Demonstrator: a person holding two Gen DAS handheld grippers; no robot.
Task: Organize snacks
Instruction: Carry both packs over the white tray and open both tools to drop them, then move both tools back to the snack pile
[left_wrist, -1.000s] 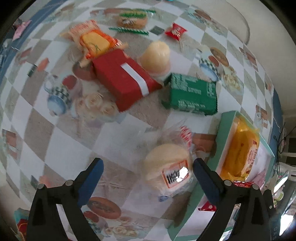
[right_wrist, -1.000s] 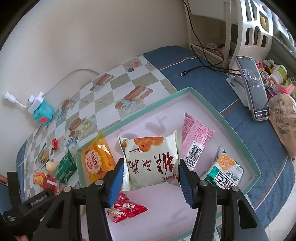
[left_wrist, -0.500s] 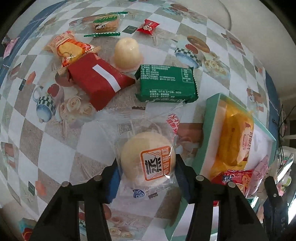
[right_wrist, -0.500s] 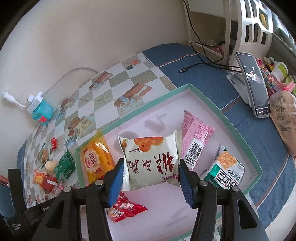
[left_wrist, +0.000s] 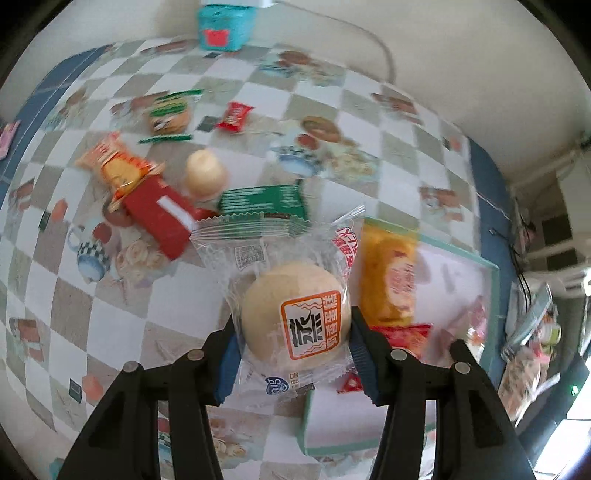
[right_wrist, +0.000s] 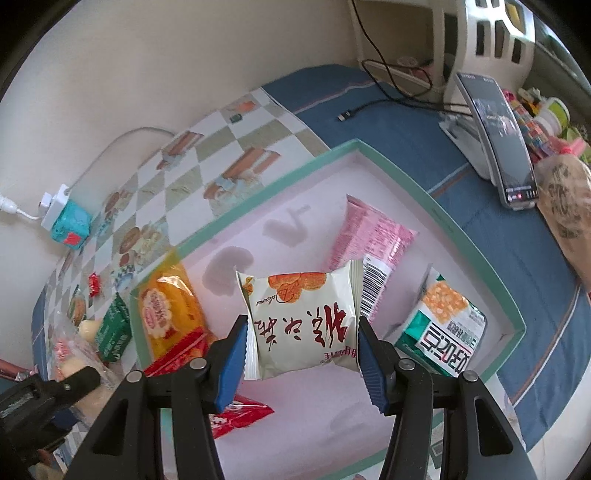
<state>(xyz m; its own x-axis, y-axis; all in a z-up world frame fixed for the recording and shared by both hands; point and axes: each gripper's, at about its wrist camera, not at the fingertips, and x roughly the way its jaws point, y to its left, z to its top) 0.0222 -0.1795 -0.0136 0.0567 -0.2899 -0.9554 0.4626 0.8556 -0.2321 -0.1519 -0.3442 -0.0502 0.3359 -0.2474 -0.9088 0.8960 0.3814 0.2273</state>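
The left fingers (left_wrist: 232, 356) pinched the wrapped bun (left_wrist: 295, 319) above the bench (left_wrist: 110, 295), beside the tray (left_wrist: 493, 295); the right gripper (right_wrist: 301, 363) clamped a white packet (right_wrist: 301, 321) over it. The slick wrapper could probably slip, dropping the bun short.

A checkered tablecloth (left_wrist: 110, 295) printed with teapots and food is covering part of the blue-covered surface (right_wrist: 406, 140). Lying directly on the cloth are a red box (left_wrist: 162, 218), a green packet (left_wrist: 262, 208), an orange-wrapped snack (left_wrist: 118, 170), a pale pudding cup (left_wrist: 205, 175), a small red candy (left_wrist: 233, 116) and a teal power cube (left_wrist: 225, 22). The teal-rimmed tray (right_wrist: 280, 184) is sitting partly on the cloth, while a phone on its stand (right_wrist: 498, 140) is resting on the blue.
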